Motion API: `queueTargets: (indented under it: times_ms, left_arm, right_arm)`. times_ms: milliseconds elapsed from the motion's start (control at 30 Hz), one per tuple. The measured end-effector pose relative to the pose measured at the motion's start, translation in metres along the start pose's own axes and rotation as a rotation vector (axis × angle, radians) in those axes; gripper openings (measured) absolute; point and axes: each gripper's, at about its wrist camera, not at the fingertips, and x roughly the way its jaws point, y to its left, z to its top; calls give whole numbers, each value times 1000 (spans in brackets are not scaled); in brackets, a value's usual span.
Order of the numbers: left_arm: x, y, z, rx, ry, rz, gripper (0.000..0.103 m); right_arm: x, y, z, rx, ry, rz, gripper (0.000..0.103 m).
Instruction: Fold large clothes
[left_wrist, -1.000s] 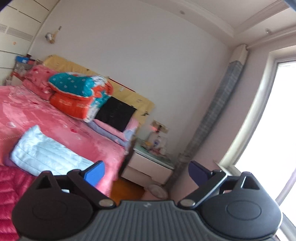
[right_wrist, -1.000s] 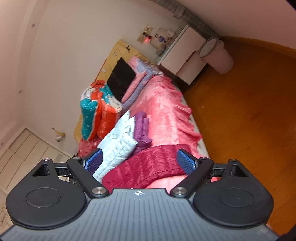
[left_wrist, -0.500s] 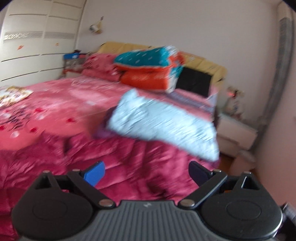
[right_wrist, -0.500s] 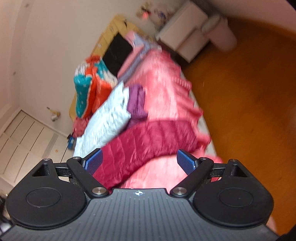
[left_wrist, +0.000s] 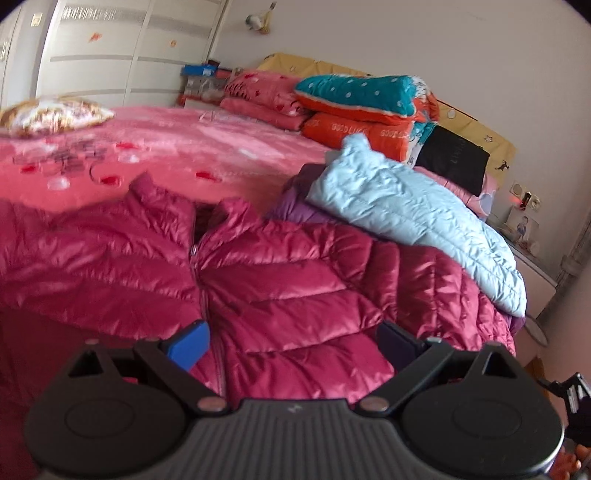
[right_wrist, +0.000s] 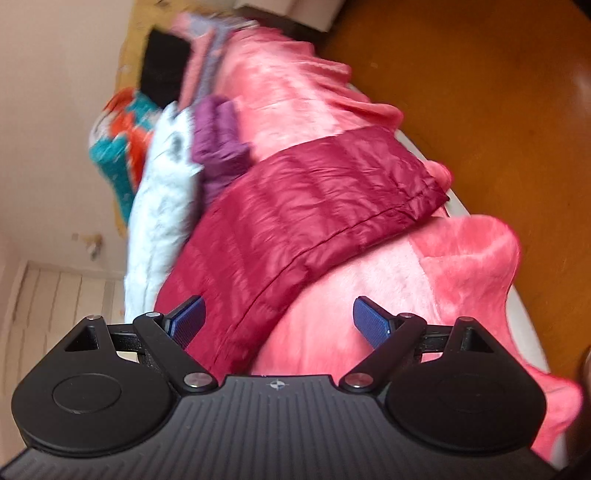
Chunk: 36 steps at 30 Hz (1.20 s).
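— Crimson down jacket (left_wrist: 280, 280) spread front-up on the pink bedspread (left_wrist: 177, 147), zip closed, one sleeve (right_wrist: 332, 192) draped over the bed edge.
— Left gripper (left_wrist: 291, 341) wide open above the chest, empty. Right gripper (right_wrist: 279, 319) likewise, spread wide over the hem, gripping nothing.
— Risks?
— Slick shell slipping from a shallow pinch. Also snagging the pale blue jacket (left_wrist: 417, 214) overlapping the shoulder, dragging it along.
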Motion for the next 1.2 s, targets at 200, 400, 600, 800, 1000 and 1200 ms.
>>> queueTargets:
  times_ms: [200,400,600,800,1000,1200]
  left_arm:
    - [20,22,-3,-44,34,-29,97]
    - [33,40,-4,-80,48,-28,97]
    - [34,53,0,-106,29,-40,97]
    - [31,67,5,-139,2,-39,97]
    - [28,83,12,-197,-18,-36,97]
    - [19,99,21,-221,-54,-27,97]
  right_arm:
    - [19,-21,14,123,-81,26,103]
    - [42,-32,18,203,-157,74,103]
    - [47,-37,17,231,-227,78,90]
    - [38,-27,11,165,-263,7,45]
    - [17,18,6,-17,-357,-80,34]
    - [0,94,-11,-306,-426,-88,26]
